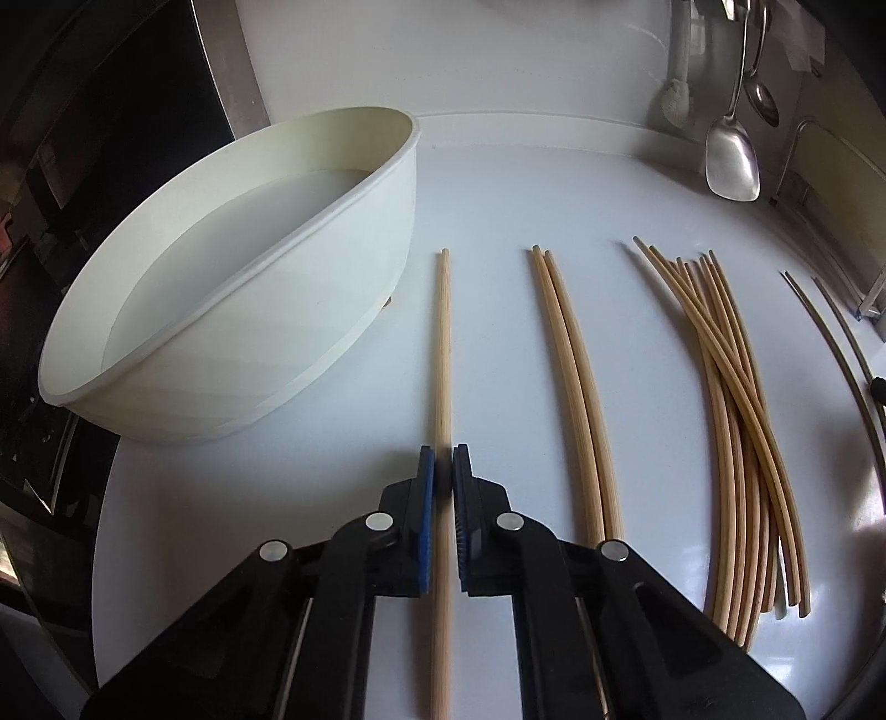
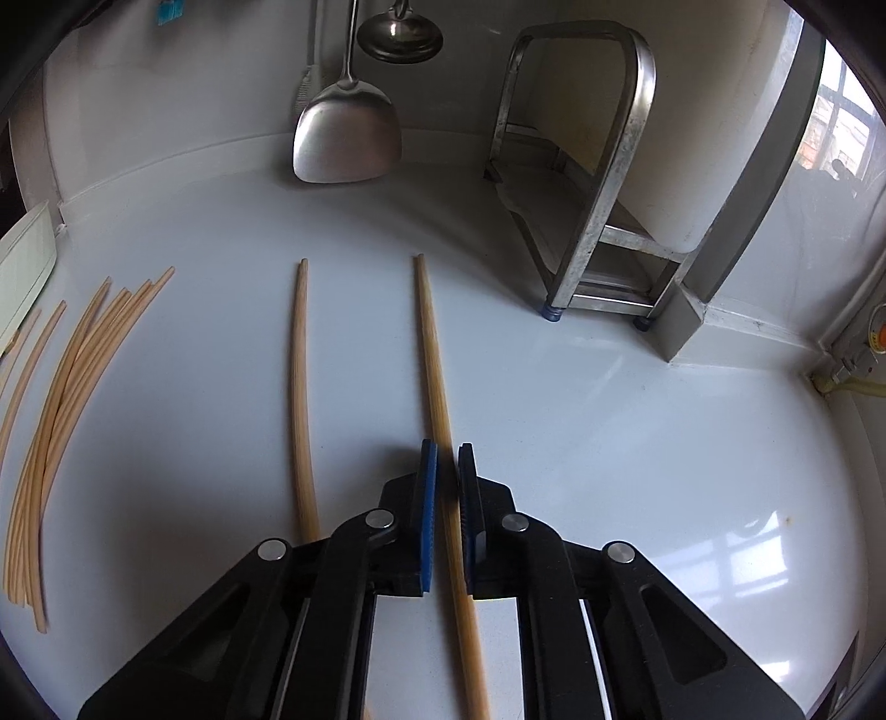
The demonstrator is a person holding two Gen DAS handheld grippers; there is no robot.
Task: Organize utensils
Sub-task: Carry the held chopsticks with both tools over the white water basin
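We count the chopsticks first. In the left wrist view one pale wooden chopstick [image 1: 443, 354] runs straight between the fingers of our left gripper [image 1: 444, 471], whose blue ribbed pads are pressed against its sides, so that gripper is clamped on it. At three o'clock from it lies a pair of chopsticks [image 1: 570, 376], touching each other along their length. Further toward three o'clock sits a loose pile of chopsticks [image 1: 736, 410], crossing one another; we make out roughly nine or ten but cannot count them exactly. All are slim, round, light bamboo-coloured sticks with a matte grain.

At ten o'clock from the left gripper stands one white bowl [image 1: 232, 310], smooth and round-walled, resting on the glossy white desk [image 1: 498, 188].

In the right wrist view our right gripper [image 2: 447, 471] has its pads drawn in to a narrow slot around one tan chopstick [image 2: 437, 376]; the pads sit against or just beside it, so we read it as held. A single chopstick [image 2: 302, 387] lies alone at nine o'clock from it, well apart, and the pile shows again at the far left edge.

At twelve o'clock hang one brushed steel spatula [image 2: 348, 138] with a flat, shovel-shaped blade and one steel ladle [image 2: 400, 36] above it. One metal rack [image 2: 598, 183] with flat bent legs stands at one o'clock.
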